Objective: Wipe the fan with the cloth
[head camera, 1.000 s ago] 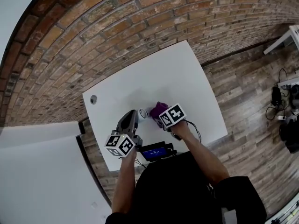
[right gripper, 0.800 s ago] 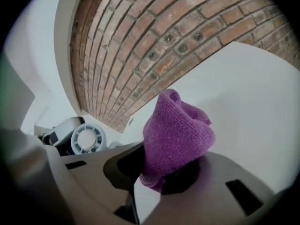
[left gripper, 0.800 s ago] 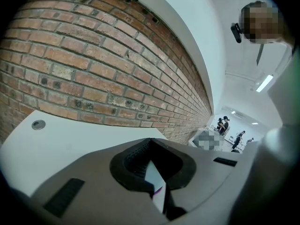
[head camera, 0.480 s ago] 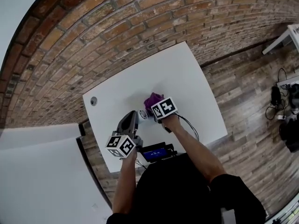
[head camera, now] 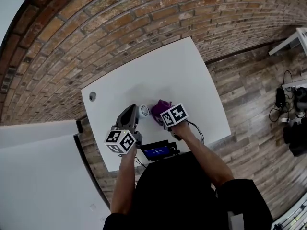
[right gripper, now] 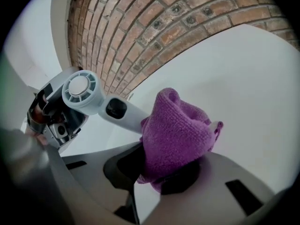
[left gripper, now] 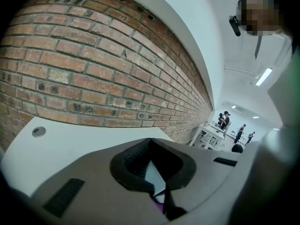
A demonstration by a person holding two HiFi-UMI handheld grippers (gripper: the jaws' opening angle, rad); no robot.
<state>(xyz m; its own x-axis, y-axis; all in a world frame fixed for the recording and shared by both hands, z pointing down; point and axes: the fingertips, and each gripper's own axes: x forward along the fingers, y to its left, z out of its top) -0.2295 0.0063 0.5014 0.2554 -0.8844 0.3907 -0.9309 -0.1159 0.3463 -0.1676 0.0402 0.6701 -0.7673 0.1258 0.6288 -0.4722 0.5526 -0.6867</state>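
Brick wall (head camera: 120, 23) backs a white tabletop (head camera: 192, 80), over whose near half the person's left gripper (head camera: 133, 112) sits clenched, its tip right beside the round head of a small white handheld fan (right gripper: 79, 90); whether those jaws pinch the fan itself cannot be told. Just to the right, the fan's handle, marked by a dark button, runs into a bunched purple cloth (right gripper: 176, 130) that presses against it. Farthest right, the right gripper (right gripper: 159, 177) grasps that cloth tightly between its jaws.
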